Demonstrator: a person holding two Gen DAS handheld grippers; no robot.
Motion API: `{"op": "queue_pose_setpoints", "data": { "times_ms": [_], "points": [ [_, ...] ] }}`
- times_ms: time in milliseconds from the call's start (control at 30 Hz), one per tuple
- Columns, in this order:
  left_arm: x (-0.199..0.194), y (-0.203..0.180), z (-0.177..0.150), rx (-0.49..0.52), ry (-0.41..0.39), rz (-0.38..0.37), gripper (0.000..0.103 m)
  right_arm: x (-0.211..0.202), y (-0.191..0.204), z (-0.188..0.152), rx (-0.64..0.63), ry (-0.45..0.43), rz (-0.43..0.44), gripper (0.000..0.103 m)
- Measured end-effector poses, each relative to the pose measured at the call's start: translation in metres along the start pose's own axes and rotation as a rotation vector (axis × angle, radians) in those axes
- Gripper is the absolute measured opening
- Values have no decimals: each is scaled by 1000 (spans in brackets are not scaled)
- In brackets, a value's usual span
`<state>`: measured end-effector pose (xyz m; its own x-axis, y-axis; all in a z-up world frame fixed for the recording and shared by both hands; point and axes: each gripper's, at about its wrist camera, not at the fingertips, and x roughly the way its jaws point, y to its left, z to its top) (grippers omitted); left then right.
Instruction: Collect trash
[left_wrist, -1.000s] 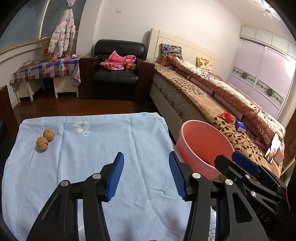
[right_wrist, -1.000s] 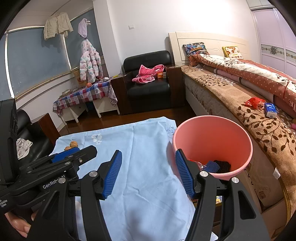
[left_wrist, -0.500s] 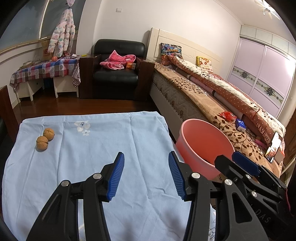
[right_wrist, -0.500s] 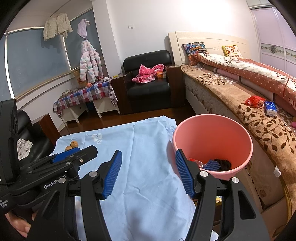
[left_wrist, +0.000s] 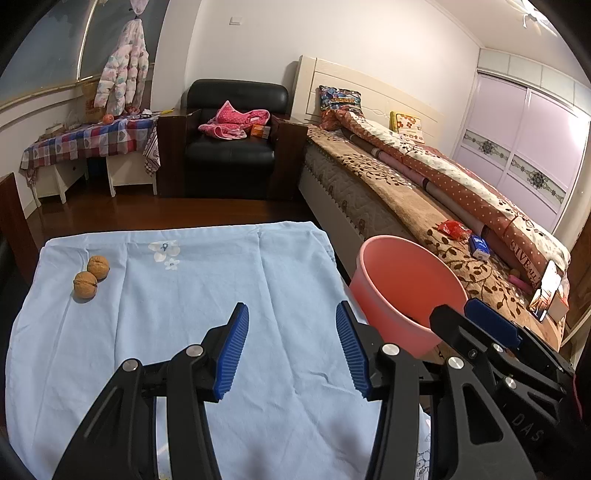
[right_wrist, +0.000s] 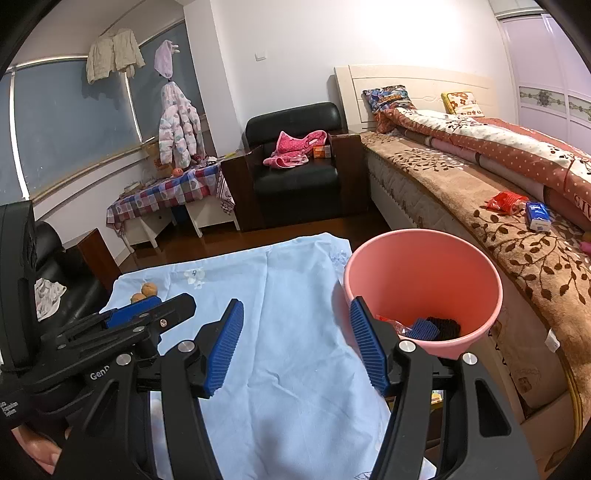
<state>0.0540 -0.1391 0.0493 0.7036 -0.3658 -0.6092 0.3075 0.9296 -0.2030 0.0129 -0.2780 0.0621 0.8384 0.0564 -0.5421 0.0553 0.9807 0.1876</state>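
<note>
On the left of the tabletop, which is draped in a pale blue cotton cloth (left_wrist: 177, 317), two brown wrinkled walnuts (left_wrist: 91, 275) lie touching each other near the cloth's far left corner; from the right wrist view they (right_wrist: 144, 291) peek out just behind the left tool. A small white flower print (left_wrist: 165, 251) marks the cloth near its far edge.

The left claw (left_wrist: 291, 350) hangs above the middle of the cloth, its blue ribbed pads (left_wrist: 232, 350) standing apart with nothing between them, only bare cloth beneath. In the right wrist view the left claw (right_wrist: 147, 308) shows from the side, with part of a hand (right_wrist: 35, 448) at the bottom left corner.

The right claw (right_wrist: 295, 347) is likewise spread apart and empty, held over the cloth's right portion, its right pad (right_wrist: 369, 350) overlapping the near rim of the bucket in the picture.

Just beside the tabletop's right edge stands a round pink plastic bucket (right_wrist: 424, 258). At its bottom lies the collected trash: a crumpled red-and-clear wrapper (right_wrist: 393, 325), a blue ribbed piece (right_wrist: 421, 328) and a black ribbed piece (right_wrist: 445, 326), bunched together.

Further right, on the brown leaf-patterned blanket (right_wrist: 517, 251) of the bed, a red crinkled wrapper (right_wrist: 506, 201) and a small blue-and-white tissue packet (right_wrist: 538, 216) lie near each other.
</note>
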Motion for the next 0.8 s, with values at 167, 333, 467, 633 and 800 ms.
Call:
{"op": "queue_pose_setpoints", "data": {
  "times_ms": [167,333,467,633,800],
  "points": [
    [0,0,0,0,0,1,49,0,0,0,-2,0,0,60],
    [0,0,0,0,1,0,49,0,-1,-1,-2,3,1,60],
    [0,0,-1,0,3,0,49,0,-1,-1,-2,4,2,60],
    [-1,1,-3,1,8,-1,49,2,0,-4,-1,10,2,60],
    [3,3,-7,2,21,0,49,7,2,-8,1,20,2,60]
  ]
}}
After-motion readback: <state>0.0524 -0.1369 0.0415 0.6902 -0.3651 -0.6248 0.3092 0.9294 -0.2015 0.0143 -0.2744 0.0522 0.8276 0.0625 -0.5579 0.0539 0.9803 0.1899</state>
